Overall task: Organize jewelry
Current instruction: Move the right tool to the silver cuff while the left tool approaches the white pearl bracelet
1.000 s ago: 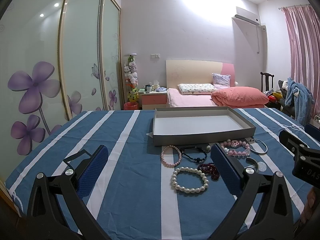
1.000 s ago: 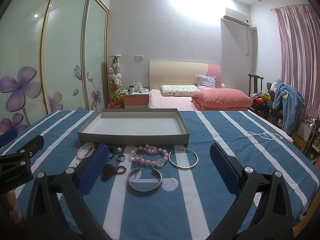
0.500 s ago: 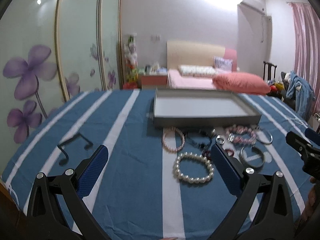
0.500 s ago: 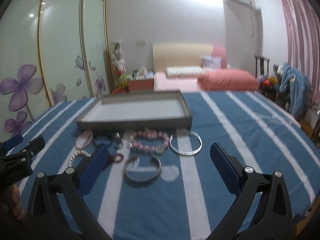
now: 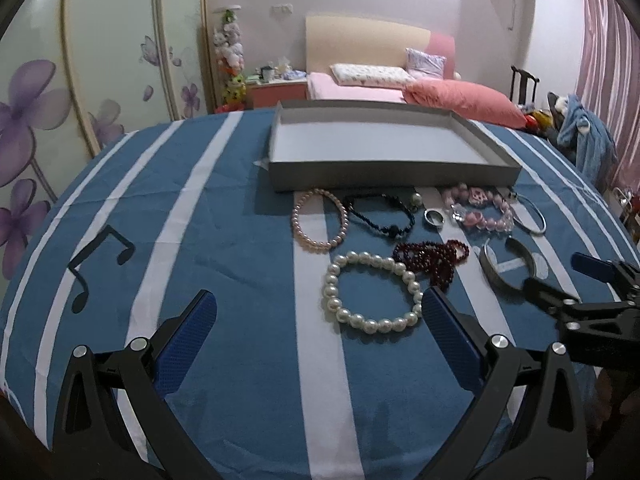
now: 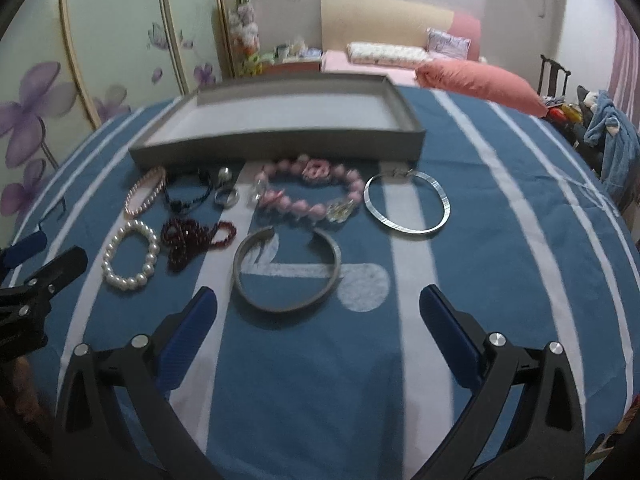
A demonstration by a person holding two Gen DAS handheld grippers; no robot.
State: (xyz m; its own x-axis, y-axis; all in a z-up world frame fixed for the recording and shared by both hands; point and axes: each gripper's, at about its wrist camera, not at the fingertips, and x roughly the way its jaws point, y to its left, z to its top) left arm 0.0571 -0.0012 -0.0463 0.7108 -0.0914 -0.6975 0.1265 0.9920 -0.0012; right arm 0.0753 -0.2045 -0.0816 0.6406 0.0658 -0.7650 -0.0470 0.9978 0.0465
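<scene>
An empty grey tray [image 5: 396, 179] [image 6: 280, 146] lies on the blue striped cloth. Before it lie a white pearl bracelet [image 5: 372, 291] [image 6: 130, 255], a pink pearl bracelet [image 5: 319, 219], a dark cord bracelet [image 5: 380, 212], a dark red bead strand [image 5: 434, 258] [image 6: 192, 240], a ring [image 5: 434, 218], a pink bead bracelet [image 6: 308, 194], a thin silver bangle [image 6: 408, 202] and a grey cuff [image 6: 286, 268]. My left gripper [image 5: 316, 332] is open above the cloth, near the white pearls. My right gripper [image 6: 318, 330] is open, just short of the grey cuff.
The table's left edge curves near a wardrobe with purple flowers [image 5: 28, 112]. A bed with a pink pillow [image 5: 460, 98] stands behind the table. A chair with blue clothes [image 5: 588, 140] is at the right.
Both grippers have tilted down and moved forward over the table, so the jewelry sits closer and larger in both views. Both stay open.
</scene>
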